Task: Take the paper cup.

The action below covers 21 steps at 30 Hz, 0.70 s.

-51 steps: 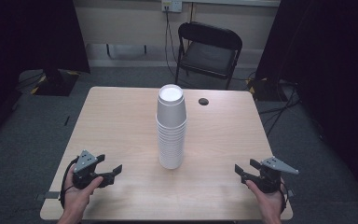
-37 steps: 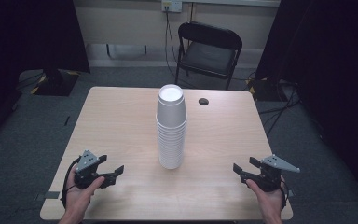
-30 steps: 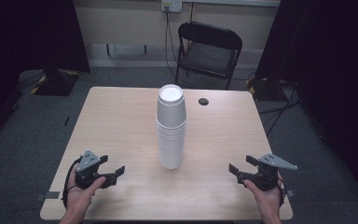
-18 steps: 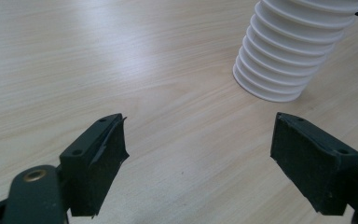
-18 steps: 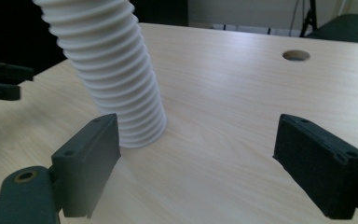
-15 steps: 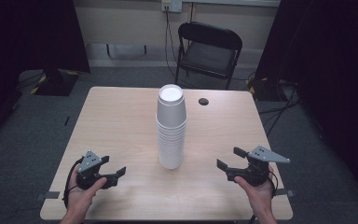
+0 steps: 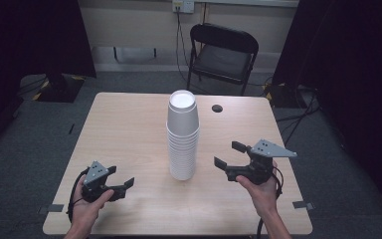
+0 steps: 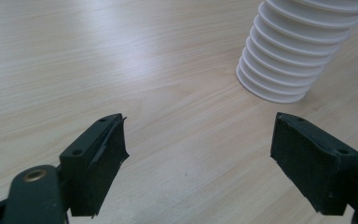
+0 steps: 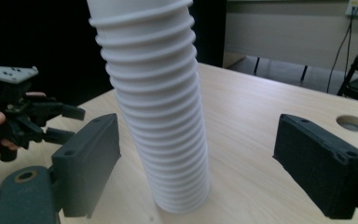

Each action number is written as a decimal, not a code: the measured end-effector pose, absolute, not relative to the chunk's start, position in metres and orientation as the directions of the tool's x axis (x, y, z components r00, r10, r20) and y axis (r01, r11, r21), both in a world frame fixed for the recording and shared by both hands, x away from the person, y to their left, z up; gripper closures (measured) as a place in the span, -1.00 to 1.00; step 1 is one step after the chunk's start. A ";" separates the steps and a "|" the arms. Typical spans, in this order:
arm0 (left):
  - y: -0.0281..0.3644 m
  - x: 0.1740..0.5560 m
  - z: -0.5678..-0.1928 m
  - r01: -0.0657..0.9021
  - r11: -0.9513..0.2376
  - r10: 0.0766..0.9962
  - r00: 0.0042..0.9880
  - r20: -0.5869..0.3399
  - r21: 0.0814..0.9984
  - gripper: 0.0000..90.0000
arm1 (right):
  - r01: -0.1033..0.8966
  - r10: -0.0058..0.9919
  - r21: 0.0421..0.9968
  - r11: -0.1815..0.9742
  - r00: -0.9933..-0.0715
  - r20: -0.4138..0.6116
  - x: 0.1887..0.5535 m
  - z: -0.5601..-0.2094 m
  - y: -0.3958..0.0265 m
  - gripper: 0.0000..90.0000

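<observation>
A tall stack of white ribbed cups stands upside down in the middle of the wooden table. My right gripper is open, held just right of the stack's lower half and aimed at it. In the right gripper view the stack rises between and beyond the wide-apart jaws of that gripper, untouched. My left gripper is open near the front left corner, well apart from the stack. The left gripper view has the stack's base at upper right, beyond the open gripper.
A round cable hole lies in the tabletop behind and right of the stack. A black folding chair stands beyond the table's far edge. The left hand and its gripper appear beyond the stack in the right gripper view.
My right gripper has moved left from the table's right edge toward the cup stack, rising a little. The left gripper has barely shifted. The stack has not moved.
</observation>
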State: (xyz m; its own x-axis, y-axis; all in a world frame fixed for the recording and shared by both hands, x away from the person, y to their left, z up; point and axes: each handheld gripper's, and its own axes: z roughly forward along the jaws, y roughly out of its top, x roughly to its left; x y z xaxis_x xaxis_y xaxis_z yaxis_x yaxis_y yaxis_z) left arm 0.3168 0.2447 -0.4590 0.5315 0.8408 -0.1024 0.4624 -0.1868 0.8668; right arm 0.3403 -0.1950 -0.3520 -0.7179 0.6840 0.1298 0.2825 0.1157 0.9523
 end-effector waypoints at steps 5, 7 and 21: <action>0.244 0.317 -0.460 0.464 -0.193 0.839 0.535 -0.099 0.865 -0.60 | 0.263 0.661 0.959 0.105 -0.739 0.130 0.344 -0.339 -0.188 -0.69; 0.244 0.317 -0.460 0.465 -0.197 0.839 0.536 -0.097 0.863 -0.61 | 0.252 0.653 0.962 0.104 -0.747 0.125 0.346 -0.332 -0.184 -0.69; 0.243 0.318 -0.461 0.462 -0.197 0.838 0.537 -0.096 0.864 -0.61 | 0.178 0.600 0.976 0.126 -0.797 0.068 0.362 -0.295 -0.148 -0.69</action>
